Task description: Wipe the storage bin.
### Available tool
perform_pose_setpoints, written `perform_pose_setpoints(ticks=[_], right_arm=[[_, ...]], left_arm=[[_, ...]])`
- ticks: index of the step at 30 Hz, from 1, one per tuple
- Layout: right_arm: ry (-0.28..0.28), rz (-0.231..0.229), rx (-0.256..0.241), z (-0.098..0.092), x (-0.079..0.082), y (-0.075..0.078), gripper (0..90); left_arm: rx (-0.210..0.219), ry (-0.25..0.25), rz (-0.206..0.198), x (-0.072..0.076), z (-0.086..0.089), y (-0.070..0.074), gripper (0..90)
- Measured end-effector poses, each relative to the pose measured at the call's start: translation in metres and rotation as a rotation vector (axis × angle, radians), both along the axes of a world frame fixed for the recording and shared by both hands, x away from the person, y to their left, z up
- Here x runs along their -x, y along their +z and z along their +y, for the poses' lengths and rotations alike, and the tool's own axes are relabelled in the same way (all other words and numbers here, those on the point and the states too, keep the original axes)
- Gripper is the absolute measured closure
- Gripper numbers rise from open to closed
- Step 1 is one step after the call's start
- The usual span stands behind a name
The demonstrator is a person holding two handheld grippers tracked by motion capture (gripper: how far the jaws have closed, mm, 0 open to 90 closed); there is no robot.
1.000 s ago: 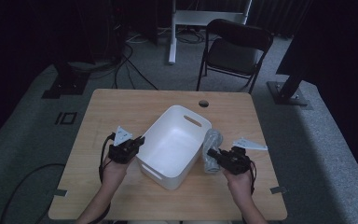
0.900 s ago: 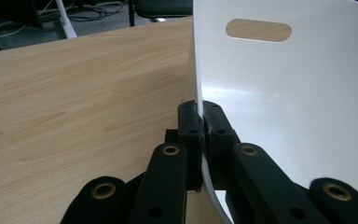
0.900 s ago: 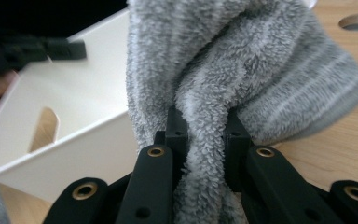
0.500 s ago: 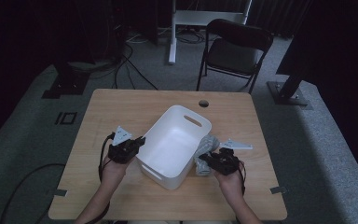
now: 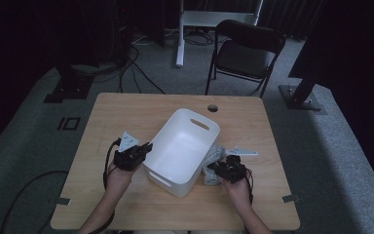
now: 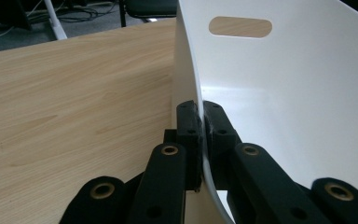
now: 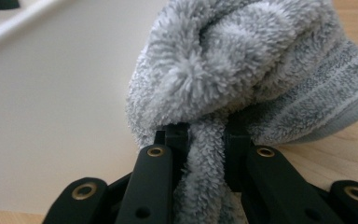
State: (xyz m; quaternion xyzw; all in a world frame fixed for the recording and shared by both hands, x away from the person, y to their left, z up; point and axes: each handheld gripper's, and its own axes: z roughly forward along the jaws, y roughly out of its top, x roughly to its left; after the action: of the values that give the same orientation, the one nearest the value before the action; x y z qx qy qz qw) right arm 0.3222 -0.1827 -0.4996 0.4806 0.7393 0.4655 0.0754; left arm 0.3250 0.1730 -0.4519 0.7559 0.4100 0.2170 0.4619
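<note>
A white plastic bin [image 5: 185, 146] with a slot handle stands in the middle of the wooden table [image 5: 126, 112]. My left gripper [image 5: 145, 148] is shut on the bin's left wall; in the left gripper view the thin white rim [image 6: 186, 70] runs between the two jaws of the left gripper [image 6: 202, 116]. A fluffy grey towel [image 5: 211, 165] lies against the bin's right side. My right gripper [image 5: 217, 168] is shut on a fold of the grey towel [image 7: 242, 60], pinched between the jaws of the right gripper [image 7: 206, 135].
A round cable hole [image 5: 213, 107] sits near the table's far edge. A black folding chair [image 5: 243, 53] and a white stand [image 5: 180, 34] are behind the table. Bare wood lies left of the bin and along the front edge.
My right gripper has moved left along the table to the towel beside the bin and closed on it. The left gripper and the bin have stayed put.
</note>
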Motion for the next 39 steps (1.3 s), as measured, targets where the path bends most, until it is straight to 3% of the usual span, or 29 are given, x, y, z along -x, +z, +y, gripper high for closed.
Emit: perform_pose_setpoints(ticks=[14,22,26,30,32,35,39], right_arm=[[-0.019,0.06,0.062,0.0,-0.014,-0.027,77.8],[-0.021,0.061,0.054,-0.003,-0.012,-0.024,77.8],[-0.022,0.012,0.023,-0.011,-0.006,-0.005,77.8],[-0.006,-0.087,-0.056,-0.025,0.007,0.025,77.7],[0.028,-0.146,-0.105,-0.03,0.016,0.039,77.7],[0.075,-0.211,-0.114,-0.03,0.028,0.053,77.7],[0.123,-0.222,-0.087,-0.019,0.037,0.053,77.7]], left_arm=[[0.007,0.005,0.003,0.0,0.0,0.0,86.4],[-0.003,0.04,-0.005,0.0,0.0,0.0,86.9],[-0.01,0.04,-0.009,0.0,-0.002,0.0,87.2],[-0.006,0.039,-0.01,-0.001,-0.002,-0.001,87.5],[-0.01,0.038,-0.011,-0.001,-0.003,-0.001,87.6],[-0.01,0.039,-0.011,-0.001,-0.003,-0.001,87.6],[-0.01,0.039,-0.011,-0.001,-0.003,-0.001,87.6]])
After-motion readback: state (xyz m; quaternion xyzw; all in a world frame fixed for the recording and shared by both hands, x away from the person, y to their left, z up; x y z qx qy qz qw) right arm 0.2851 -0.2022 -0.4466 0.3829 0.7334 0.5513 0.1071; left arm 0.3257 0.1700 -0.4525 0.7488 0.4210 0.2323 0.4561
